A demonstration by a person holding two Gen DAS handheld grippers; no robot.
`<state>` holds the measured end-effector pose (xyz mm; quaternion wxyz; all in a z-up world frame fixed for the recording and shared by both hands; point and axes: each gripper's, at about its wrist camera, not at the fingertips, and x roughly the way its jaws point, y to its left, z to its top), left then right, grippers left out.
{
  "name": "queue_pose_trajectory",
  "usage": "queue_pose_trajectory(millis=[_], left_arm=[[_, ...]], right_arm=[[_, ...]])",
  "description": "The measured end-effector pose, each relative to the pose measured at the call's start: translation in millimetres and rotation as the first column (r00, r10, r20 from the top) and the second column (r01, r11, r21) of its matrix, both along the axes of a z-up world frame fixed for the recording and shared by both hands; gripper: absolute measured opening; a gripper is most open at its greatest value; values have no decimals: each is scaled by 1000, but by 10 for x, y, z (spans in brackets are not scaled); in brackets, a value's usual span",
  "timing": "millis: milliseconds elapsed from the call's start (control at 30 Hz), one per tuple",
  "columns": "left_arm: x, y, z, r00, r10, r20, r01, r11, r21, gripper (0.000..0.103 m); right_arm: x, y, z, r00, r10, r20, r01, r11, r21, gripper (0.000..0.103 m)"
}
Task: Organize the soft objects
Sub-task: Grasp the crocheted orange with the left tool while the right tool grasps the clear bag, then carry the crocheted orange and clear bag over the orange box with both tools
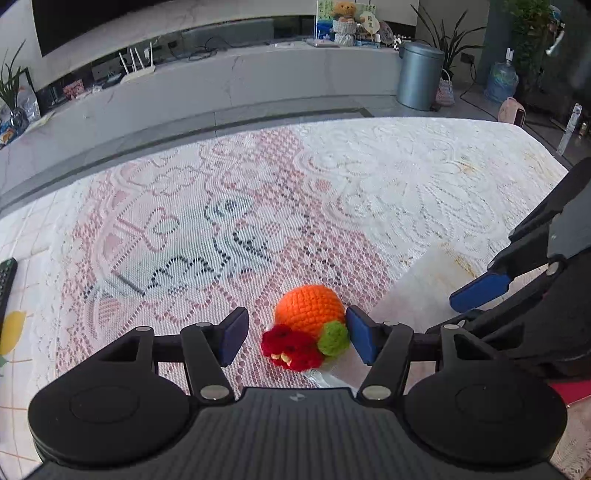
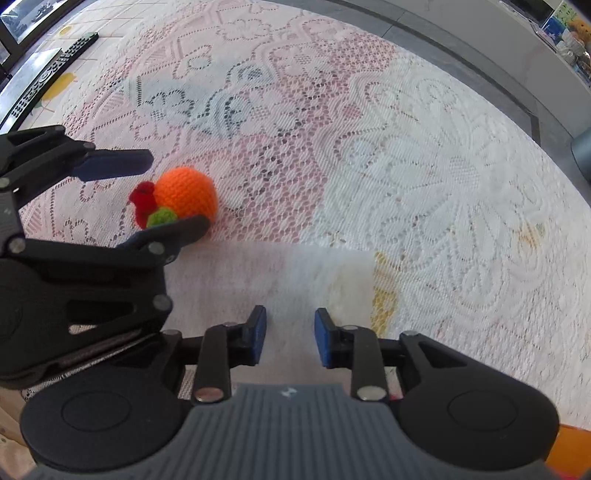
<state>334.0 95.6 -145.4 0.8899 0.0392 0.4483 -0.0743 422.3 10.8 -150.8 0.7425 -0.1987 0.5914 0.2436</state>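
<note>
A crocheted orange toy, trimmed with a red flower and a green leaf, sits on a lace tablecloth between the spread fingers of the left gripper. In the left wrist view, the gripper's right blue pad looks to be touching the toy's leaf side, while the left pad stands clear of it on the opposite side; the jaws are apart, not clamped. Just to the right of the toy lies a white folded cloth, flat on the lace, its near edge running under the right gripper. That gripper's blue-padded fingers are also apart, poised over the cloth; whether they touch it cannot be told. The right wrist view shows the left gripper from the side, its upper finger above the toy and its lower finger beside the leaf. Far to the left of the toy, at the table's edge, lies a black remote control. Beyond the toy, past the table, a grey bin stands on the floor, and a teddy bear sits on a low white counter.
</note>
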Motion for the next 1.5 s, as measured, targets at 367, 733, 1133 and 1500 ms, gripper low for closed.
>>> queue_pose_trajectory(millis=[367,733,1133,1500], left_arm=[[-223,229,205,992,118,-34,-120,991,-53,53],[-827,522,246,948,292,-125,-308,940,-148,54],[-886,422,170,961,253,-108,-266,954,-137,54],[-948,334,257,972,218,-85,-227,967,-117,53]], right_arm=[[-120,-6,116,1000,-22,15,21,997,79,65],[-662,146,-3,990,-21,138,-5,983,186,87],[-663,31,-44,967,-114,230,69,978,196,30],[-738,-127,207,960,-174,219,112,956,270,1]])
